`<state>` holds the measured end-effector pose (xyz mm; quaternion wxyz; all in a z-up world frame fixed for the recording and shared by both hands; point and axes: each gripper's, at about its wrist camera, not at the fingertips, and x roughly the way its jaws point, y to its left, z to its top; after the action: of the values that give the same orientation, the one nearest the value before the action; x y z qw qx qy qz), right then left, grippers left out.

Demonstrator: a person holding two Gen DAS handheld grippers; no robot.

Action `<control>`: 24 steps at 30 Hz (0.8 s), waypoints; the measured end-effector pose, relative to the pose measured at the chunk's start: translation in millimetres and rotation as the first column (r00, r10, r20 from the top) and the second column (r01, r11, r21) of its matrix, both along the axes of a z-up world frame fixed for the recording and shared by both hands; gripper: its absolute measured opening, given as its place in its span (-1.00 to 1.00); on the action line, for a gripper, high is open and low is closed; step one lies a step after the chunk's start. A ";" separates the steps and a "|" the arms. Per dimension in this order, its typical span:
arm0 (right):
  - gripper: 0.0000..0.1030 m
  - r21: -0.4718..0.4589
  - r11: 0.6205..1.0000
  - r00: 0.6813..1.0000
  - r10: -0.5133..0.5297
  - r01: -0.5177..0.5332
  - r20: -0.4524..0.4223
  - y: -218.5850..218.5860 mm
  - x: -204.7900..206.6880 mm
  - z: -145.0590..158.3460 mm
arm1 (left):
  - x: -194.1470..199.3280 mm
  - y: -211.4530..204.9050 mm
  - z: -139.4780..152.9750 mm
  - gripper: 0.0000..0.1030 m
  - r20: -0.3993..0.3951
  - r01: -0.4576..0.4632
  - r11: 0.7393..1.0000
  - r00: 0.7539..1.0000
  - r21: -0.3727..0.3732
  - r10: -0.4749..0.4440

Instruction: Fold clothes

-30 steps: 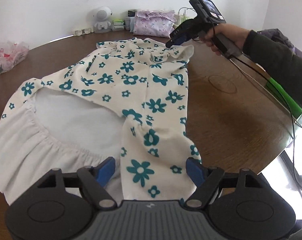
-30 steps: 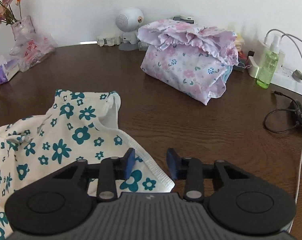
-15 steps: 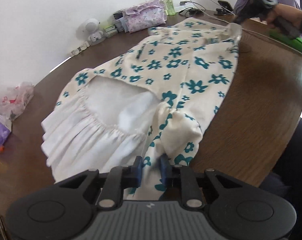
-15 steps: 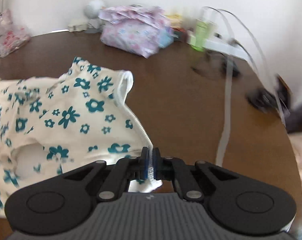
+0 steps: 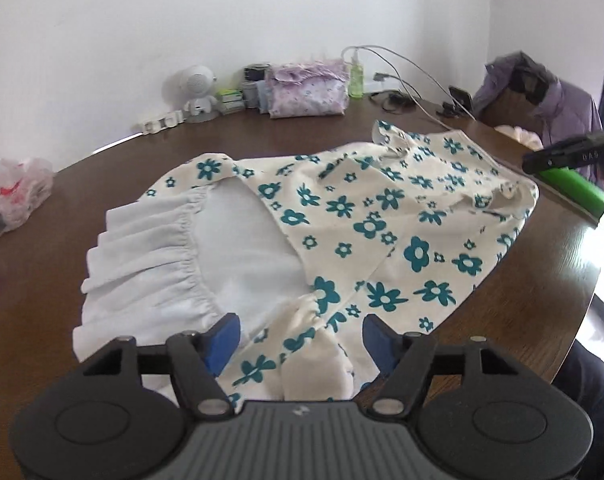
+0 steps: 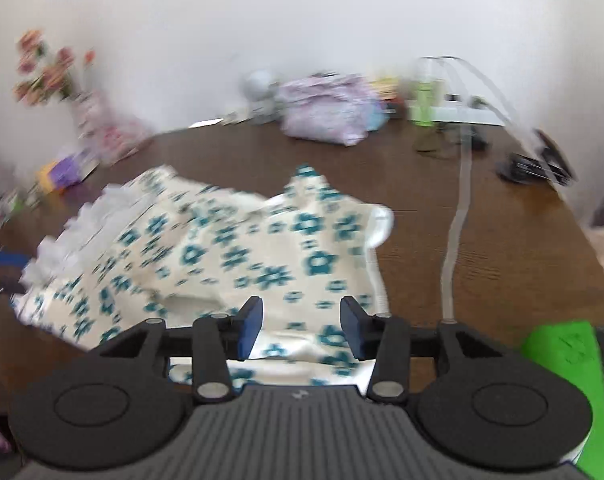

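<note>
Cream cotton dress (image 5: pixel 382 216) with teal flowers lying spread on the brown bench (image 5: pixel 262 136). Letting go after laying it out: left tool (image 5: pixel 300 340) and right tool (image 6: pixel 301 326) both opening over cloth, pinching nothing. Next, probably regripping an edge for folding.

A round dark-wood worktop (image 5: pixel 262 140) stands against a plain white wall (image 5: pixel 222 20); bright daylight glares at its right edge.

left gripper (image 5: pixel 302 340): black body, ribbed grey base | blue pads (image 5: pixel 225 338) | silver screws
</note>
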<state>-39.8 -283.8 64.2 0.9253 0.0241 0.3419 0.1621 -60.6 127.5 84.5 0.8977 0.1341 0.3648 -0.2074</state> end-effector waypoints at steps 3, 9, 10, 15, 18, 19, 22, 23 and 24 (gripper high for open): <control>-0.03 -0.058 0.992 0.994 0.113 -0.113 -0.009 36.7 2.4 -5.1 | 1.2 -11.2 -15.4 -0.11 -0.039 0.026 0.999 0.999 0.036 -0.025; -0.95 -0.158 0.981 0.994 0.104 -0.110 -0.045 63.8 8.0 -22.6 | -2.7 -9.2 -15.8 -0.88 -0.056 -0.004 0.999 0.998 0.053 0.007; -0.95 -0.136 0.986 0.995 0.092 -0.098 -0.046 58.4 8.1 -18.0 | -5.9 -9.3 -10.7 -0.89 -0.039 -0.002 0.998 0.999 0.056 0.004; -0.94 -0.161 0.985 0.998 0.054 -0.061 -0.044 34.4 -13.0 -0.6 | -30.1 -6.7 -4.0 -0.89 -0.052 0.016 1.000 0.999 0.013 -0.015; -0.48 -0.178 0.981 0.997 0.073 -0.073 -0.009 27.6 -27.3 3.5 | -43.7 -1.3 -14.6 -0.69 -0.056 0.057 0.998 0.997 -0.006 -0.057; -0.15 -0.176 0.980 0.995 0.101 -0.096 0.019 30.9 -34.3 7.4 | -45.1 2.5 -13.8 -0.60 -0.045 0.053 0.999 0.998 -0.007 -0.053; 0.11 -0.119 0.960 0.953 0.268 -0.252 0.140 48.5 -52.3 18.0 | -42.6 17.2 -8.8 0.10 -0.006 0.022 1.000 1.000 -0.015 -0.022; 0.17 -0.104 0.944 0.934 0.326 -0.313 0.146 58.7 -49.4 17.5 | -38.6 22.7 -8.1 0.17 0.004 0.017 1.000 1.000 -0.019 -0.017; 0.20 -0.096 0.925 0.914 0.378 -0.367 0.146 68.8 -45.6 15.5 | -32.4 28.3 -8.3 0.17 0.006 0.009 1.000 1.000 -0.027 -0.009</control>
<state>-85.4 -215.0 79.7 0.9024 -0.0855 0.2690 0.3255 -93.0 155.9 76.2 0.8996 0.1241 0.3588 -0.2161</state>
